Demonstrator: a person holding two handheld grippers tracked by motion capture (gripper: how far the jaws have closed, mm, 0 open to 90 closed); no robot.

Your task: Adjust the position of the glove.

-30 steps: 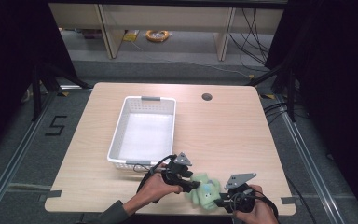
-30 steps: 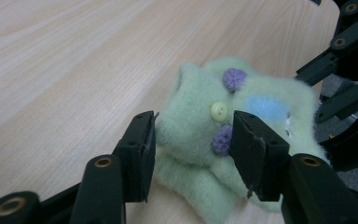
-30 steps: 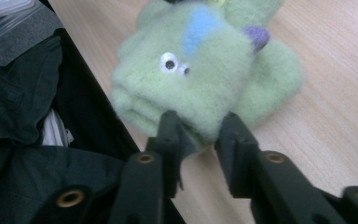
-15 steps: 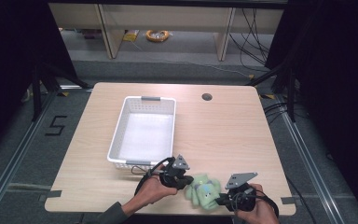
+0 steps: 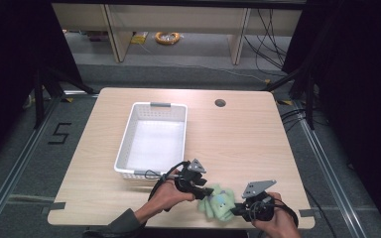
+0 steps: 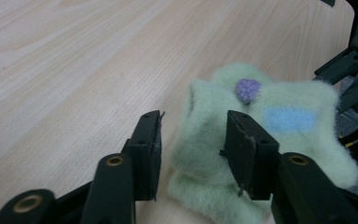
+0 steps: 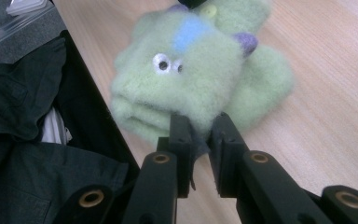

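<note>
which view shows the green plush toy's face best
The right gripper view: the green plush toy faces it, googly eyes plain. The left gripper view shows its back with purple and blue spots; the high view, a small green lump.

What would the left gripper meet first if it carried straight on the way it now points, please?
Most likely the green fuzzy toy: the left gripper has its open jaws already straddling the toy's near edge, one pad against the fleece.

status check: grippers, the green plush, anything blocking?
Right gripper shut on green plush. Left gripper open, jaws just reopening around its edge. White basket apart; nothing blocking.
</note>
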